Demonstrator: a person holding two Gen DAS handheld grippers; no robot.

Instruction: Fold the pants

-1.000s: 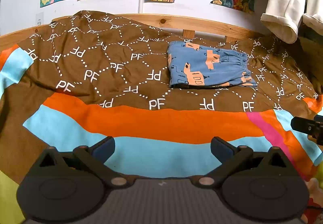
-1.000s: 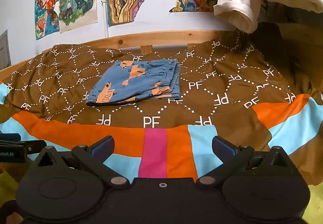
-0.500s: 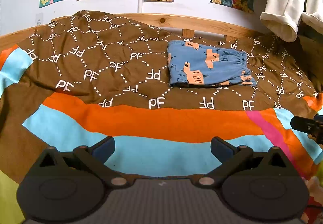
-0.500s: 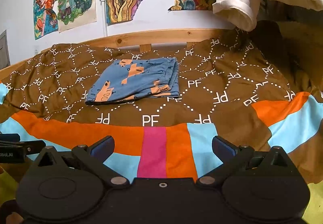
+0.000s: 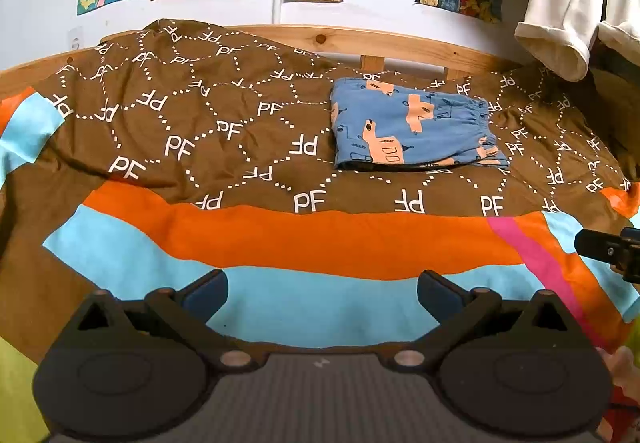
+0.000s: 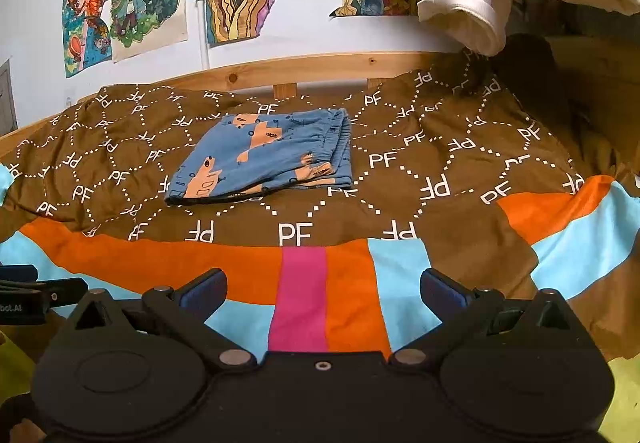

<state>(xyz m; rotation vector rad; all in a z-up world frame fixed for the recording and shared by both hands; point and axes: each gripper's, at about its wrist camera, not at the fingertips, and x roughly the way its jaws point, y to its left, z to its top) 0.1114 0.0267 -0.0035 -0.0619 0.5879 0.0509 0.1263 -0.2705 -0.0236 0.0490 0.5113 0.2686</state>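
The blue pants (image 5: 416, 131) with orange prints lie folded into a flat rectangle on the brown patterned bedspread (image 5: 224, 131), toward the wooden headboard (image 6: 320, 69). Both tools sit back over the striped near edge of the bed, well apart from the pants: the left gripper (image 5: 322, 293) and the right gripper (image 6: 322, 293) each have their jaws spread wide and hold nothing
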